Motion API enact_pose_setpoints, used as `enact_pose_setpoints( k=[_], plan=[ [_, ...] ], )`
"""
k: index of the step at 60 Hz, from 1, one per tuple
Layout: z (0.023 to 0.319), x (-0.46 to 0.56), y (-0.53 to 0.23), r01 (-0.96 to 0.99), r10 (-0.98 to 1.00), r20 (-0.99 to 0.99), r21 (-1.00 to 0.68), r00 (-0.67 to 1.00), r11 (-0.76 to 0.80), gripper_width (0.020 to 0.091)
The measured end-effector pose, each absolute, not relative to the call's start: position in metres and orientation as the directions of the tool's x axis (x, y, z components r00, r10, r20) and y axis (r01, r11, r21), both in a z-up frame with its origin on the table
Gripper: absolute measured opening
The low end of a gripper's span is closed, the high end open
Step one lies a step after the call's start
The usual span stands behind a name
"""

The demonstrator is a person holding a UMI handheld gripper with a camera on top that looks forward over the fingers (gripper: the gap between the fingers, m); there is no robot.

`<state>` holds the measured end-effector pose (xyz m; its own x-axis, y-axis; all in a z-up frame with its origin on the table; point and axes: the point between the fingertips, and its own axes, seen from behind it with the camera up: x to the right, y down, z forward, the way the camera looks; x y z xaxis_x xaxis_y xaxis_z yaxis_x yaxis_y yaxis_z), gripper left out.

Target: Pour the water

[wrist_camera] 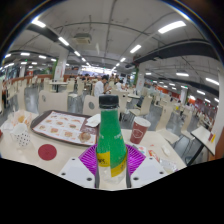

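Between tongs [111, 170]: green bottle [110, 140], upright, pads pressing both sides.

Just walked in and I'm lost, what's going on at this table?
A person's handheld gripper is shut on a green bottle, held upright between its purple pads. Just beyond it to the right, a red paper cup stands on the table. A tray lies to the left. No water appears to be pouring yet.
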<state>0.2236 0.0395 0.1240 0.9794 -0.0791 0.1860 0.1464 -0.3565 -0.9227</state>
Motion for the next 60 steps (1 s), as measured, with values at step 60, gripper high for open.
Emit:
enact_pose_setpoints(
  k=[60],
  plan=[
    [0.171,-0.037,0.123,0.936,0.26,0.922,0.328,-0.287,-0.128,0.0352]
  ],
)
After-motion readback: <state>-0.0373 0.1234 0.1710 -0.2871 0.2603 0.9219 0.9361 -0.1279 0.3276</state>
